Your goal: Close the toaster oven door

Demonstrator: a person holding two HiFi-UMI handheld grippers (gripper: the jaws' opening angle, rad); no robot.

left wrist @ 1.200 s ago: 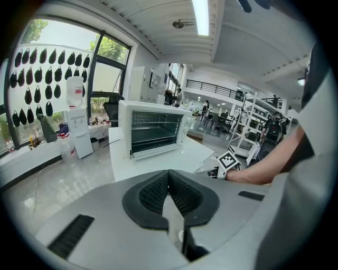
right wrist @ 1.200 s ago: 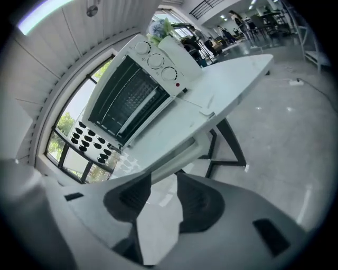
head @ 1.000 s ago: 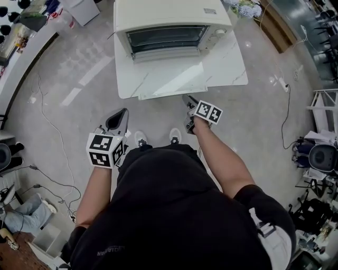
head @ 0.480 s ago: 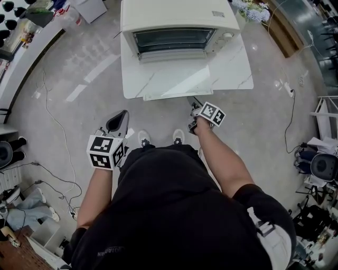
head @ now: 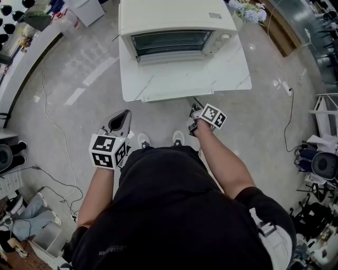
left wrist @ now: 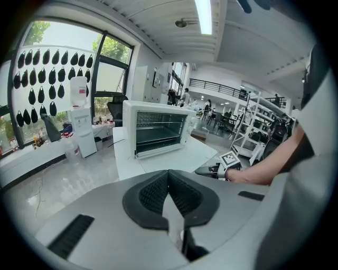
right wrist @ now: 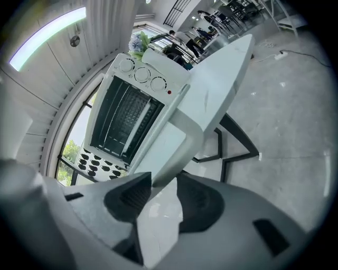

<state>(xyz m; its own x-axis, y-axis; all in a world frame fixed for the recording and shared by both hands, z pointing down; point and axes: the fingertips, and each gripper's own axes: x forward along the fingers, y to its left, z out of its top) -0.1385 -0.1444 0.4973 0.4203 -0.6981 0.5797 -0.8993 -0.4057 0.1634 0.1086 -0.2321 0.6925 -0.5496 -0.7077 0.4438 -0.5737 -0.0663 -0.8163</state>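
Observation:
A cream toaster oven (head: 174, 21) stands at the back of a white marble table (head: 185, 79). Its dark cavity with wire racks faces me, and the door looks let down in front of it (head: 171, 56). The oven (left wrist: 157, 132) lies ahead in the left gripper view and shows tilted (right wrist: 132, 113) in the right gripper view. My left gripper (head: 124, 114) hangs shut and empty over the floor, short of the table's front left. My right gripper (head: 193, 113) is just below the table's front edge, its jaws slightly apart with nothing between them. It also shows across the left gripper view (left wrist: 211, 170).
The table stands on a dark metal frame (right wrist: 232, 142) over a grey polished floor. Cables (head: 53, 132) trail across the floor at left and right. A counter (head: 21, 47) runs along the left, shelving (head: 322, 111) stands at the right, and flowers (head: 248, 9) sit behind the oven.
The head view has shifted a little, bringing the table slightly nearer. My right gripper now sits closer under the table's front edge. The left gripper has hardly moved.

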